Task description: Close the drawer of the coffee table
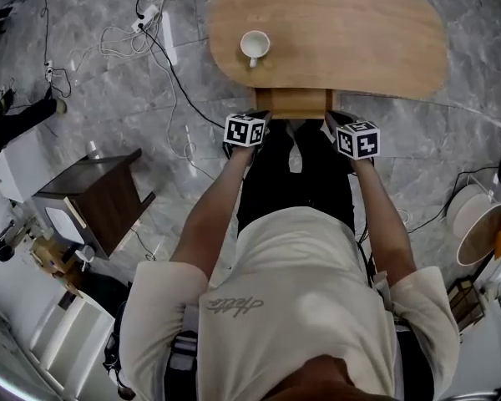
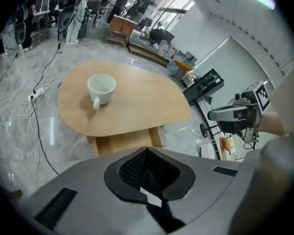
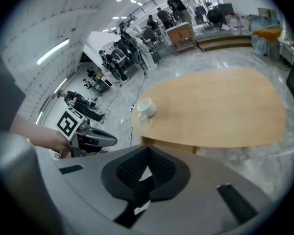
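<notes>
Left tongs (image 1: 262, 119) and right tongs (image 1: 331, 122), both pressed together empty, I see flanking the protruding light-wood drawer (image 1: 293, 103) at upper centre.

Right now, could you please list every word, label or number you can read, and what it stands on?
No text reads clearly.
Shirt: one script word on the back, too distorted to read.
Marker cubes: black-and-white square patterns, no letters.
Cup and coffee table: no print visible.
</notes>
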Demonstrator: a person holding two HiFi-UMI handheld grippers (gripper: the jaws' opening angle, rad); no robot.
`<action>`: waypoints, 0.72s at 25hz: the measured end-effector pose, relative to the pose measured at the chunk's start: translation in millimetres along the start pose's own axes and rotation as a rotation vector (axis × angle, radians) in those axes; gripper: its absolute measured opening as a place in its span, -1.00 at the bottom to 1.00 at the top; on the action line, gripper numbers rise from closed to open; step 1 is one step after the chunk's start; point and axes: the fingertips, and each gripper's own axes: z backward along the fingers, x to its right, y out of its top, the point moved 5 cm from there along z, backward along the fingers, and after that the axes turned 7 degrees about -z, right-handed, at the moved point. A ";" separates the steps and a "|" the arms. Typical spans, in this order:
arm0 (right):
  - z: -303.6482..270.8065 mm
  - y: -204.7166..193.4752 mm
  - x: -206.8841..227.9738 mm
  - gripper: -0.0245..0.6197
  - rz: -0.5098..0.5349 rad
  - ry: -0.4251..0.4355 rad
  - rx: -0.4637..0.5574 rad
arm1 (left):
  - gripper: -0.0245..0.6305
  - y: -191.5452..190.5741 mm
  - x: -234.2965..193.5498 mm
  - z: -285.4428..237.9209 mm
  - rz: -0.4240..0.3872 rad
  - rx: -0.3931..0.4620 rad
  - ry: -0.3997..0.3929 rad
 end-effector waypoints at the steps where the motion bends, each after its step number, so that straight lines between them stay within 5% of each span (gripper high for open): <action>1: -11.1 -10.7 5.0 -0.94 -0.026 -0.005 -0.045 | -0.91 -10.3 -7.4 -8.7 0.018 -0.034 0.008; 7: -60.4 -73.2 29.9 -0.94 -0.069 -0.047 -0.247 | -0.91 -68.1 -38.7 -44.3 0.221 -0.151 0.046; 18: -150.9 -136.5 94.6 -0.94 -0.224 -0.078 -0.433 | -0.91 -105.3 -72.0 -128.1 0.198 -0.254 0.011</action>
